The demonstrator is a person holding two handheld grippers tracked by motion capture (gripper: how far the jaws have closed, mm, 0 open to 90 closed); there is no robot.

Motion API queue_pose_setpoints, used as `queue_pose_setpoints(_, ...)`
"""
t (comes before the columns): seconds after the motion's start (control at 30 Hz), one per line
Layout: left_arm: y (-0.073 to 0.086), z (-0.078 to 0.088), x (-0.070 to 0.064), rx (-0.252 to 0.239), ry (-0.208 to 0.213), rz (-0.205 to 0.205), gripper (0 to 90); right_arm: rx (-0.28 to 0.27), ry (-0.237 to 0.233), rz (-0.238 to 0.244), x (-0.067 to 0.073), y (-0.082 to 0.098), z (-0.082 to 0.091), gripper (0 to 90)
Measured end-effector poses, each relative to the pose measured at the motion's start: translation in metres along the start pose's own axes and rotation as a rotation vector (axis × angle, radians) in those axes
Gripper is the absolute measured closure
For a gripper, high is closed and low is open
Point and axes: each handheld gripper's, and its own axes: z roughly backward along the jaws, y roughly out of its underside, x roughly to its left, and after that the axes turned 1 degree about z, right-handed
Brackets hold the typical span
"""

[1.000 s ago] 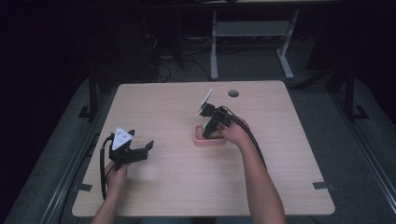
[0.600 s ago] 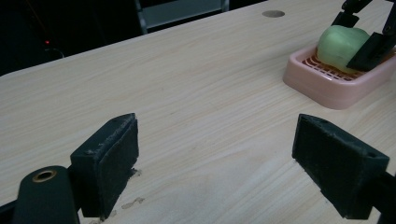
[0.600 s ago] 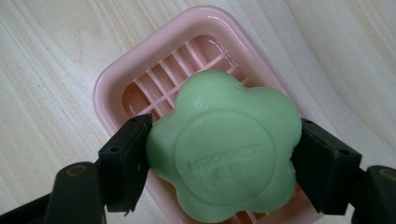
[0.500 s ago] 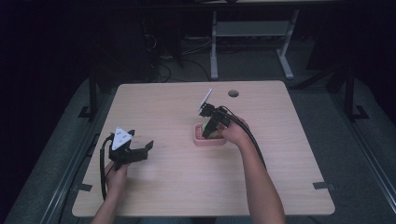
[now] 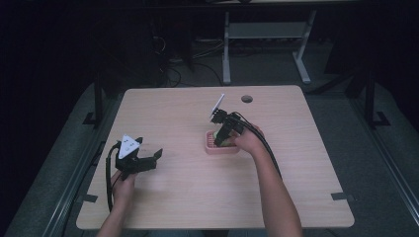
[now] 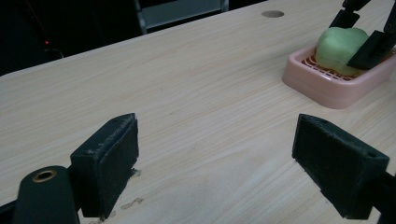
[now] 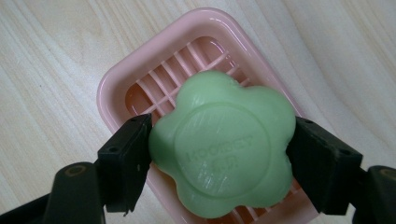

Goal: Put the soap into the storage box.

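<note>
A green flower-shaped soap (image 7: 223,144) sits low in a pink slatted soap dish (image 7: 140,88) near the table's middle. My right gripper (image 7: 224,159) points down over it, and its jaws press the soap's two sides. The left gripper view shows the same soap (image 6: 337,43) in the dish (image 6: 322,88) at the far right, with the right gripper's black jaws around it. From above, the right gripper (image 5: 221,138) covers most of the dish (image 5: 211,148). My left gripper (image 5: 148,160) rests low over the table's left front, open and holding nothing, its pads (image 6: 112,161) wide apart.
The wooden table (image 5: 188,192) has a round cable hole (image 5: 247,98) at the back right. Cables trail from both grippers. Beyond the far edge stand a white desk frame (image 5: 267,34) and loose floor cables. Bare wood lies between the left gripper and the dish.
</note>
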Motion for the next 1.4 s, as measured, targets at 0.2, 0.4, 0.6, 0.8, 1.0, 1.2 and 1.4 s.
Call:
queue_pose_setpoints(0.2, 0.000, 0.000, 0.000, -0.001, 0.000, -0.001, 14.3, -0.018, 0.002, 0.002, 0.001, 0.001, 0.005, 24.9)
queue_pose_setpoints(0.4, 0.000, 0.000, -0.001, -0.003, 0.001, 0.001, 14.3, -0.026, 0.000, -0.010, 0.000, 0.004, 0.008, 23.8)
queue_pose_setpoints(0.6, 0.000, -0.001, -0.001, -0.001, 0.001, 0.001, 14.3, -0.039, -0.002, -0.013, -0.002, 0.007, 0.011, 23.4)
queue_pose_setpoints(0.8, 0.000, -0.001, -0.001, -0.003, 0.002, 0.001, 14.3, -0.050, -0.008, -0.020, -0.003, 0.013, 0.016, 23.0)
queue_pose_setpoints(1.0, 0.000, -0.001, -0.001, -0.001, 0.005, 0.000, 14.3, -0.063, -0.002, -0.020, -0.002, 0.018, 0.023, 23.0)
queue_pose_setpoints(1.2, 0.000, -0.001, -0.001, 0.003, 0.006, -0.001, 14.3, -0.077, -0.002, -0.017, -0.001, 0.025, 0.029, 23.0)
queue_pose_setpoints(1.4, 0.000, -0.001, -0.001, 0.007, 0.006, -0.004, 14.3, -0.086, -0.007, -0.032, -0.003, 0.034, 0.032, 23.0)
